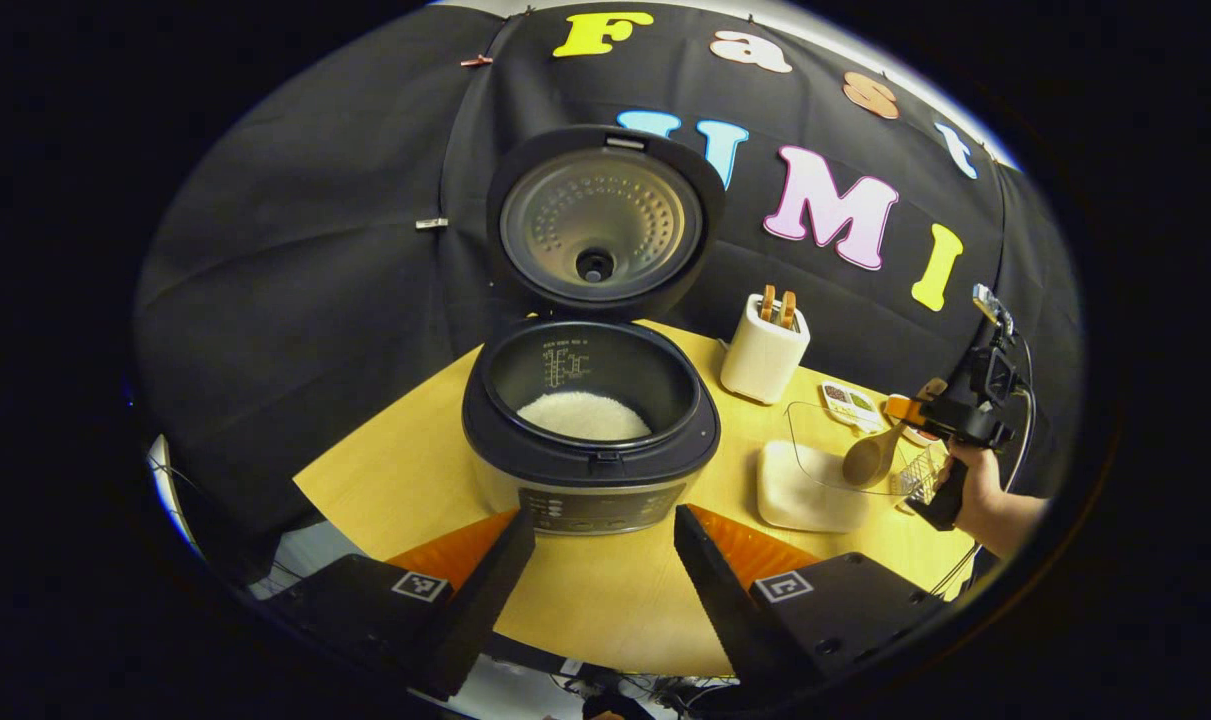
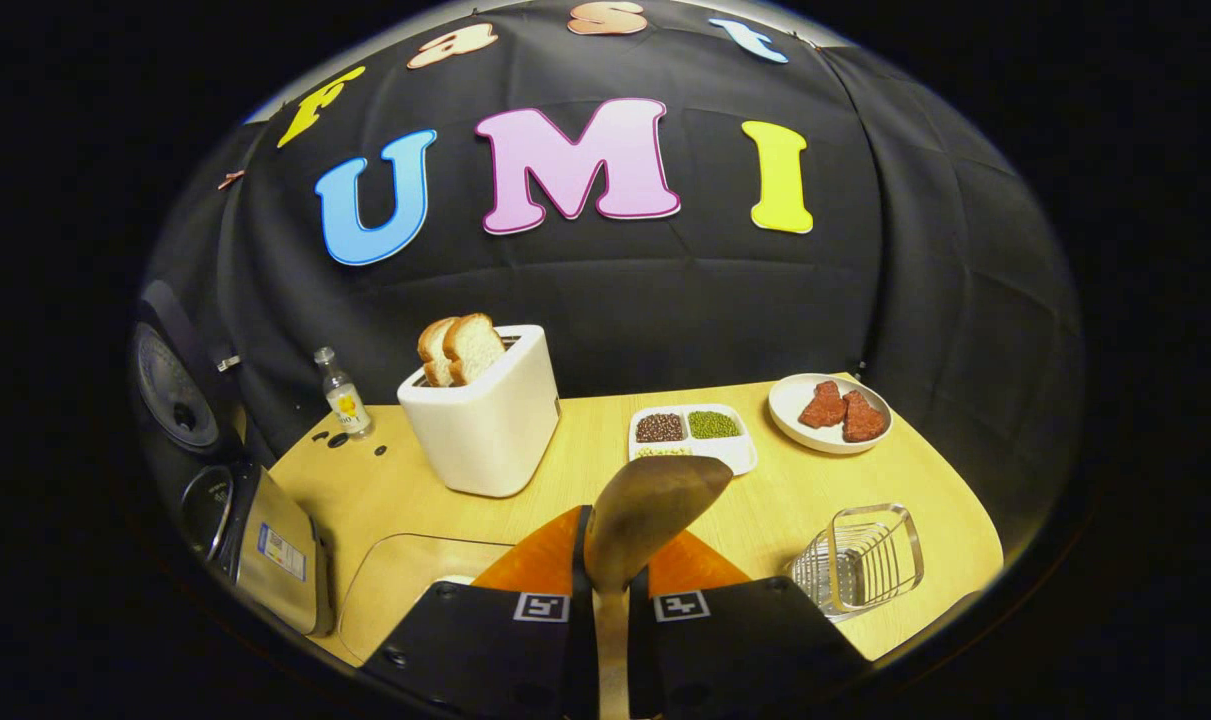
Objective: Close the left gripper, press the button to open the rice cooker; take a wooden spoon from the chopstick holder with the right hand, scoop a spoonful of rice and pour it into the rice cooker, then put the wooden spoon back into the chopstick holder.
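the right gripper [image 2: 605, 590], held upright in a hand [image 1: 980, 490], clamps the brown wooden spoon [image 2: 655, 515] above the clear rice container [image 1: 845, 455]; the left gripper [image 1: 605, 545] gapes before the open black rice cooker [image 1: 590, 440].

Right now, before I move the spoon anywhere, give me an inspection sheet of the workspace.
Surface: yellow wooden table, bare in front of the cooker.
Job's things: rice cooker with lid up and white rice in the pot; wooden spoon held in the right claw; wire holder at the table's right edge; clear-lidded white container beside the cooker.
Clutter: toaster with bread, small bottle, divided tray of beans, plate with red pieces.
Grippers: left claw open, holding nothing; right claw shut on the spoon handle.
Cables: cable hanging from the right claw's rig.
Surroundings: black cloth wall.
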A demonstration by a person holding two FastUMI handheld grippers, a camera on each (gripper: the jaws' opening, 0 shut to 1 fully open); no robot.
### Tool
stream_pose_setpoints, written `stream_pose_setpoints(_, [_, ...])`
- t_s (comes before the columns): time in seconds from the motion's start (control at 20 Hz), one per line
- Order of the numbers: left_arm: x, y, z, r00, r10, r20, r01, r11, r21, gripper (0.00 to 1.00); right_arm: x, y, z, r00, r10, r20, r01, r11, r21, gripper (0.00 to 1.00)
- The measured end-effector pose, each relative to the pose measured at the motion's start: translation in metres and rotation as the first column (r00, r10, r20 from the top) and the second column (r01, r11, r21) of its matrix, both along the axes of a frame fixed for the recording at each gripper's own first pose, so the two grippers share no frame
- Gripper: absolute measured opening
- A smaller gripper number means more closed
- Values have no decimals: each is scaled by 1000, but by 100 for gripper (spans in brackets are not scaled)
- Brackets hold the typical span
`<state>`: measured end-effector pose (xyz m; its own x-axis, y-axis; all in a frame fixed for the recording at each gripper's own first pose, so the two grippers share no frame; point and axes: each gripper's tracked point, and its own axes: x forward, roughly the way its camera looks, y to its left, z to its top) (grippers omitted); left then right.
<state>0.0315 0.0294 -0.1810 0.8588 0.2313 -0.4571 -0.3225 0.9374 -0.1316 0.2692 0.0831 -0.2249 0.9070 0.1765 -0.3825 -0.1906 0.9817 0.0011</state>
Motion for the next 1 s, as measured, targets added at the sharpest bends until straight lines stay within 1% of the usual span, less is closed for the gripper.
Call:
stream_pose_setpoints(0.15, [1,3,-2,1000,-6,0,6,1000,-2,96,-6,14,-7,1000,22,12,-22,1000,-10,16])
stream_pose_setpoints(0.25, [-2,7,1,1000,-4,0,4,1000,5,95,-12,27,-16,999,35,-10,-35,999,-4,16])
stream_pose_setpoints(0.4, [-8,13,2,1000,12,6,-12,1000,-1,95,-23,55,-24,997,58,-55,-55,996,64,16])
stream_pose_setpoints(0.55, [-14,14,1,1000,26,6,-26,999,-29,95,-37,84,-28,990,86,-113,-70,988,140,16])
stream_pose_setpoints(0.7, [-22,13,-1,999,33,2,-33,998,-45,95,-46,97,-30,982,90,-166,-56,979,198,16])
stream_pose_setpoints(0.75, [-23,13,-1,999,33,2,-32,998,-48,92,-50,102,-30,977,93,-193,-46,971,235,16])
stream_pose_setpoints(0.8, [-23,13,-1,1000,31,3,-31,998,-52,95,-54,107,-31,971,95,-218,-34,963,267,16])
stream_pose_setpoints(0.85, [-24,14,0,1000,28,5,-28,998,-55,95,-57,110,-29,966,93,-241,-18,955,296,16])
stream_pose_setpoints(1.0, [-25,14,1,1000,16,9,-15,998,-55,95,-61,111,-28,959,82,-273,10,946,323,16])
